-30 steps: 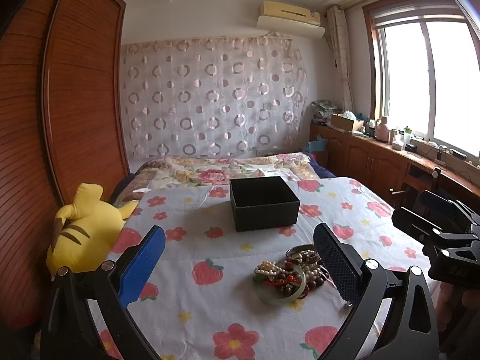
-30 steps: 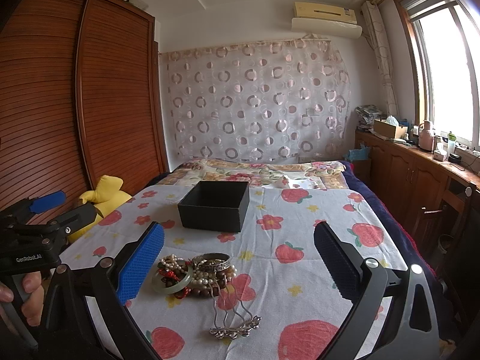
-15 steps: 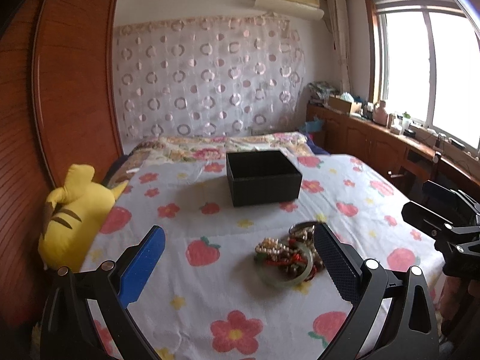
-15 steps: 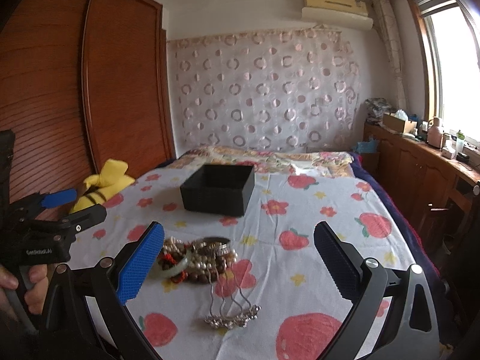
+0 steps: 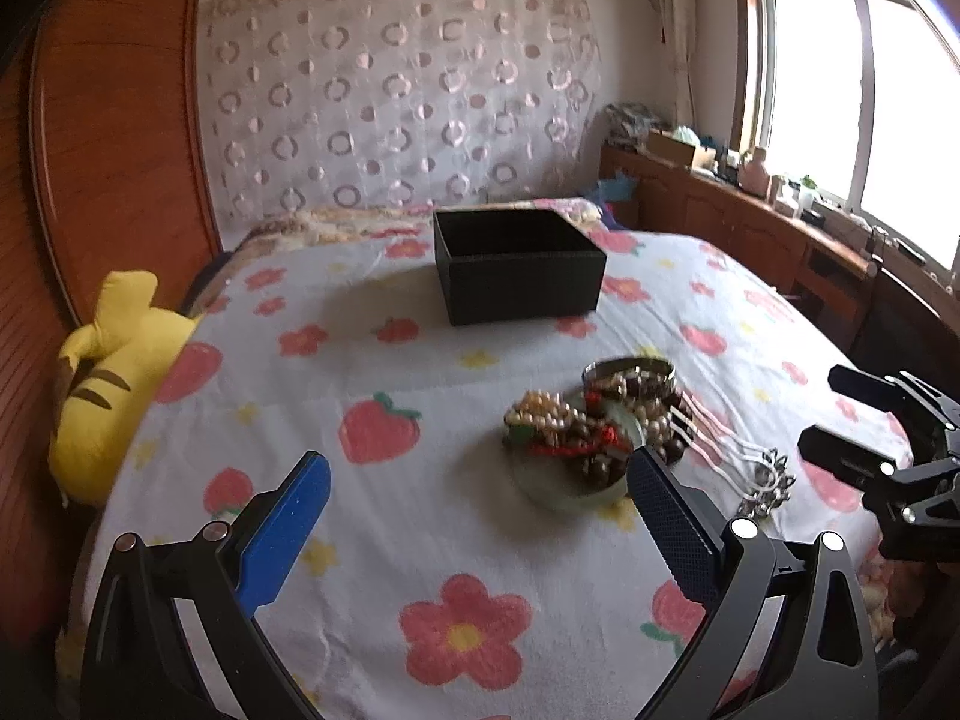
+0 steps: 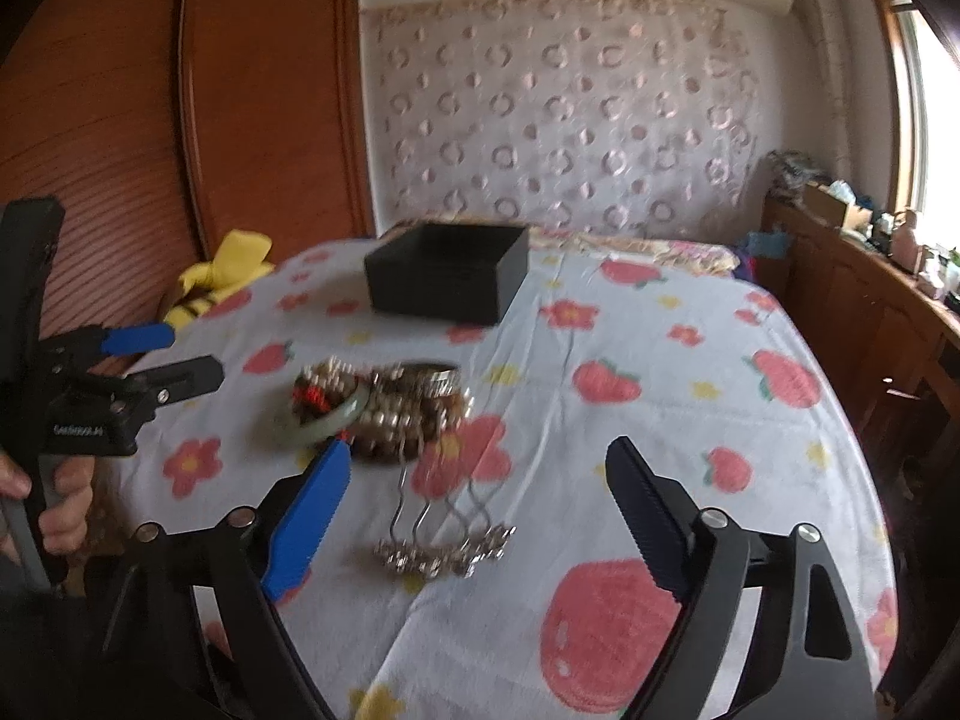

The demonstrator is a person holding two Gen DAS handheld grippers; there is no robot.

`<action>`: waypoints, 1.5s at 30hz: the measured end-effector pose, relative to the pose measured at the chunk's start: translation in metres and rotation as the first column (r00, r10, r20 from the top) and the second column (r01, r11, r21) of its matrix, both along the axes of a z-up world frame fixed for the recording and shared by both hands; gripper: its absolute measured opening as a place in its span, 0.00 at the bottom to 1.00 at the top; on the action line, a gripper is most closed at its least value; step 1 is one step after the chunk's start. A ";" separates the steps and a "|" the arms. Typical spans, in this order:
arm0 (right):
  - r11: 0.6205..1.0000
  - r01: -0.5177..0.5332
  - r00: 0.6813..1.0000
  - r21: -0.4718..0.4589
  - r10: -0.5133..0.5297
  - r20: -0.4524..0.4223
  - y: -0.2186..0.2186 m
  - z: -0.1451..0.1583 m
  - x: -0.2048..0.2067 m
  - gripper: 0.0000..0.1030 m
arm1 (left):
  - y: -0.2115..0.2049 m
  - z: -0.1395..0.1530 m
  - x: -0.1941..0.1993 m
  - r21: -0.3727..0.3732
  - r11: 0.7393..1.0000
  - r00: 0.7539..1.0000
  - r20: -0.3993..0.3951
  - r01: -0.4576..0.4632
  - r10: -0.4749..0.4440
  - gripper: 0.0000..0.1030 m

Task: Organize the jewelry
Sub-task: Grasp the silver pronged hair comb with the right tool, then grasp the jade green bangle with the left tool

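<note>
Both grippers hang over the flowered bedspread (image 5: 420, 516). The left gripper (image 5: 480, 489) is spread wide, gripping nothing — the heap of bracelets and beads (image 5: 591, 432) lies just ahead, by its right finger. The right gripper (image 6: 477, 471), released too, has just been closing slightly; silver earrings (image 6: 447, 549) lie between its fingers. The black box (image 5: 519, 264) sits farther ahead.
</note>
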State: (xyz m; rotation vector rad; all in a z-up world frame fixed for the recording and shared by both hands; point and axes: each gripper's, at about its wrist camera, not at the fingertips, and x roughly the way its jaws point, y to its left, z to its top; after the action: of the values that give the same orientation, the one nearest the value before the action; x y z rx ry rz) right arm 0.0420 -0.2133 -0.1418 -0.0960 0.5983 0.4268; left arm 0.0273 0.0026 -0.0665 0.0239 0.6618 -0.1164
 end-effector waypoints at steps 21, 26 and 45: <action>0.987 -0.110 0.989 -0.116 0.097 -0.115 0.018 -0.039 0.006 0.65 | 0.000 -0.030 0.017 -0.036 0.999 0.991 -0.122 0.040 -0.044 0.93; 0.987 -0.104 0.990 -0.122 0.090 -0.109 0.009 -0.037 0.004 0.65 | -0.007 -0.031 0.027 -0.081 0.993 0.984 -0.152 0.086 -0.098 0.93; 0.988 -0.031 0.996 -0.152 0.018 -0.084 -0.018 -0.038 0.008 0.65 | -0.033 -0.035 0.058 -0.140 0.975 0.957 -0.209 0.173 -0.200 0.68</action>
State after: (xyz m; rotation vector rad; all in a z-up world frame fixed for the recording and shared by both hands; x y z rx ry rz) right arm 0.0505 -0.2312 -0.1794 -0.2338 0.7117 0.4099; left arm 0.0848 -0.0307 -0.1015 -0.0429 0.8752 -0.3457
